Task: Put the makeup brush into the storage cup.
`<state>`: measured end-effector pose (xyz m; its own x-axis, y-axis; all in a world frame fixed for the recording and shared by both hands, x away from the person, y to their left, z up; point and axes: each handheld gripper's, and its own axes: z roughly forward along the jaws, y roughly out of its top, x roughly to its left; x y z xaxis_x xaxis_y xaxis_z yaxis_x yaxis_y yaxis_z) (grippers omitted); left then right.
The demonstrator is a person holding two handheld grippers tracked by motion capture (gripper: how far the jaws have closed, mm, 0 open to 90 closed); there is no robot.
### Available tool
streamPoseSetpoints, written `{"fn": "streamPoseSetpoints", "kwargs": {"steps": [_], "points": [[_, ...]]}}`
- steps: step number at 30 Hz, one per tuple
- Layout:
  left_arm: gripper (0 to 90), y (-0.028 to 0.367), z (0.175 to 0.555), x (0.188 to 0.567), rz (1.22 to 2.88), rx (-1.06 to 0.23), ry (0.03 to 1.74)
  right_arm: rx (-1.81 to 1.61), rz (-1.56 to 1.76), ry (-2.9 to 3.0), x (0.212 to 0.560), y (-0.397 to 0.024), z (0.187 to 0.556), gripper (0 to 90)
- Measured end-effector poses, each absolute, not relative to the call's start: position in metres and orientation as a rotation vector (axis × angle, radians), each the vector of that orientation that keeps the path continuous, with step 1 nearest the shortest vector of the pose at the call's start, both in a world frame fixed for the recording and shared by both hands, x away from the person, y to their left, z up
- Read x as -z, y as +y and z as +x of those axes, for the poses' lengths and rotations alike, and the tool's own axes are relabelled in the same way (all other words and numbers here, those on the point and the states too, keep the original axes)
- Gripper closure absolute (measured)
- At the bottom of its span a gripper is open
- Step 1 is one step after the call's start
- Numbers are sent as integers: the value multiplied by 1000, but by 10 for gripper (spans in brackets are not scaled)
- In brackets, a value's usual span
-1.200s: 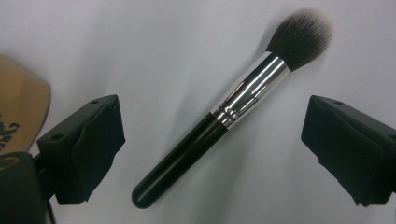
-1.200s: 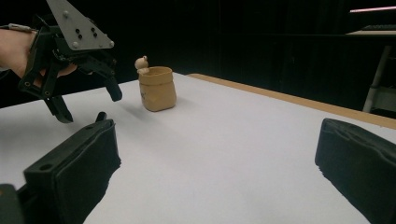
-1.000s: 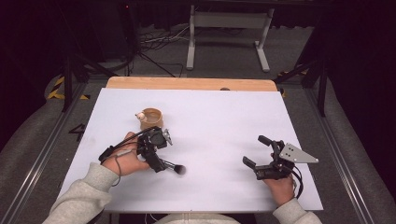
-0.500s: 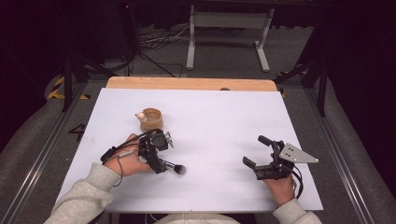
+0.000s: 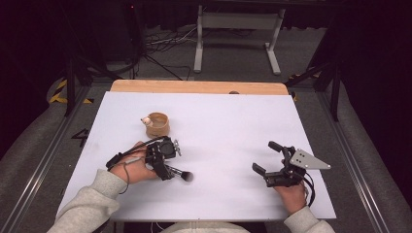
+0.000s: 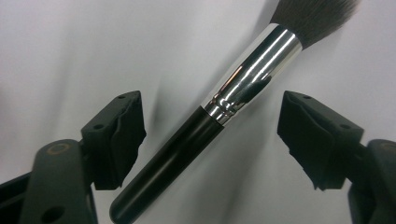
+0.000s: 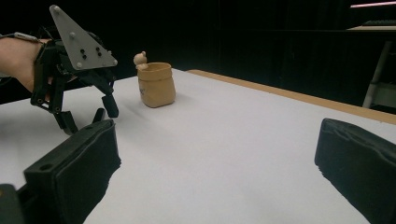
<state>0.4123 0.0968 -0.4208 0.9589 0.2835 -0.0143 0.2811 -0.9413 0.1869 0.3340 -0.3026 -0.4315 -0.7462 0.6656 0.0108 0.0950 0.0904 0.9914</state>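
A makeup brush (image 5: 180,173) with a black handle, silver ferrule and dark bristles lies on the white table sheet (image 5: 223,126). My left gripper (image 5: 164,167) stands over its handle. In the left gripper view the brush (image 6: 243,79) runs diagonally between the two jaws, and the left gripper (image 6: 212,114) is open with a gap on each side of the handle. My right gripper (image 5: 264,156) rests open near the front right of the sheet, nothing between its fingers. The right gripper (image 7: 219,140) faces across the table toward the left gripper (image 7: 86,112).
A small tan cup (image 5: 158,124) with a little figure on its rim stands behind the left gripper; the cup (image 7: 157,85) is upright. A wooden strip (image 5: 194,87) borders the far edge of the sheet. Cables and a metal stand lie on the floor beyond.
The left gripper has shifted slightly nearer the front edge, over the brush. The brush, cup and right gripper have not moved.
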Motion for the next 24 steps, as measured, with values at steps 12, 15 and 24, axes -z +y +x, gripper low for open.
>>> {"fn": "streamPoseSetpoints", "kwargs": {"steps": [12, 15, 24], "points": [[387, 96, 413, 426, 2951, 1, 411, -1700, 751, 1932, 432, -302, 334, 0], [421, 96, 412, 425, 2956, -4, 414, -1697, 751, 1934, 432, -302, 334, 0], [570, 96, 412, 423, 2975, -4, 399, -1695, 750, 1940, 433, -303, 335, 0]]}}
